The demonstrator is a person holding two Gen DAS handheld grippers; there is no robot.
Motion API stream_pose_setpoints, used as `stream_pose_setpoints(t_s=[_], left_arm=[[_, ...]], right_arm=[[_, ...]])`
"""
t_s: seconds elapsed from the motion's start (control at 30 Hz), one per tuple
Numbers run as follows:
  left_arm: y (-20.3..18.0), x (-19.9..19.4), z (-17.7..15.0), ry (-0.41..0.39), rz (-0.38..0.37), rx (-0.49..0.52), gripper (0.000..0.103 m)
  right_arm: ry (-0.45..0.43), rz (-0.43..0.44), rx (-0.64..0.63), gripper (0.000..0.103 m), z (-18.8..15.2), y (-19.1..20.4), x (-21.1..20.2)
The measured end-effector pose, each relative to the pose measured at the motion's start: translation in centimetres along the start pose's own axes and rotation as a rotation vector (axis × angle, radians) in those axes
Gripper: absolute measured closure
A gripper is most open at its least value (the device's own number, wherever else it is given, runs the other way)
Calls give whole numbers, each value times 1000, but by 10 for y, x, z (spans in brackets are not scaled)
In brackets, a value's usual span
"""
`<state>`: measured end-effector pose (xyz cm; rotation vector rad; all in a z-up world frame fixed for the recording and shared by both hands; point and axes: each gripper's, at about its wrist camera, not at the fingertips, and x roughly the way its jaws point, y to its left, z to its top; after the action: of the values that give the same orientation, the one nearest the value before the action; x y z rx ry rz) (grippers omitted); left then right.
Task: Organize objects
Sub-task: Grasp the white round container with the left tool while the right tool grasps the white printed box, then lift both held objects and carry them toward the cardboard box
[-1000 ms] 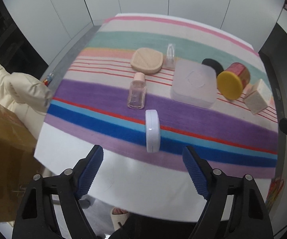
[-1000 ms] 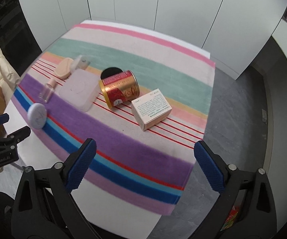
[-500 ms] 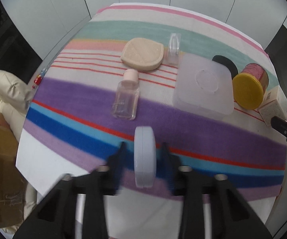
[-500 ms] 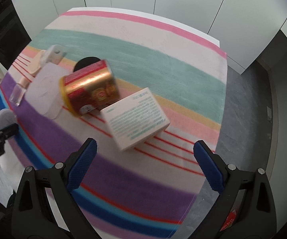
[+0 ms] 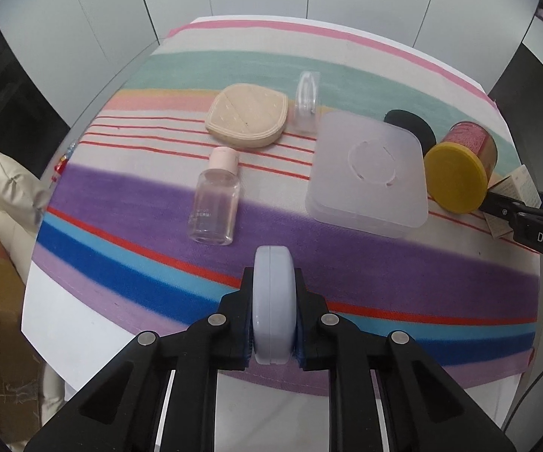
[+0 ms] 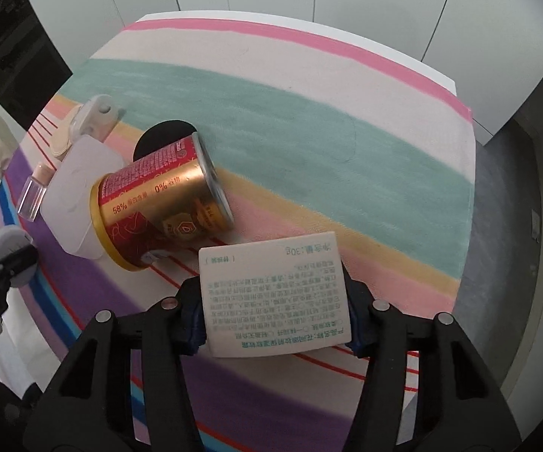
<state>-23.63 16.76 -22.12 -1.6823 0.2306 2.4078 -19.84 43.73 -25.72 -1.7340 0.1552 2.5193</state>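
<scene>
Both grippers gripped at the cloth's (image 5: 347,75) near edge: left gripper (image 5: 273,314) clamped a compact (image 5: 273,301), right gripper (image 6: 275,314) apparently closing on a box (image 6: 275,293); lifting likely followed

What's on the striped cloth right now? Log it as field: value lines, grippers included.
left gripper: shut on the round lilac case, held on edge
right gripper: jaws just closing, pads on the white printed box
gold-red can: on its side, yellow lid on
frosted square container: lid on
clear bottle: lying flat
beige puff: flat
surface: striped cloth
</scene>
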Motion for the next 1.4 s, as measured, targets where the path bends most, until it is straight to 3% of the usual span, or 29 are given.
stream_pose_setpoints(t_s=[0.43,0.73,1.4], left_arm=[[-6,-19,0,3,-25,16,87],[-5,-57,2,-22,-58,38,87],[4,-165,-28,-113,-108,22,87]], right_arm=[[27,-10,79,46,-12,12,-39],[-9,-49,120,46,-20,27,-93],[-97,-66,146,46,-67,61,-204]])
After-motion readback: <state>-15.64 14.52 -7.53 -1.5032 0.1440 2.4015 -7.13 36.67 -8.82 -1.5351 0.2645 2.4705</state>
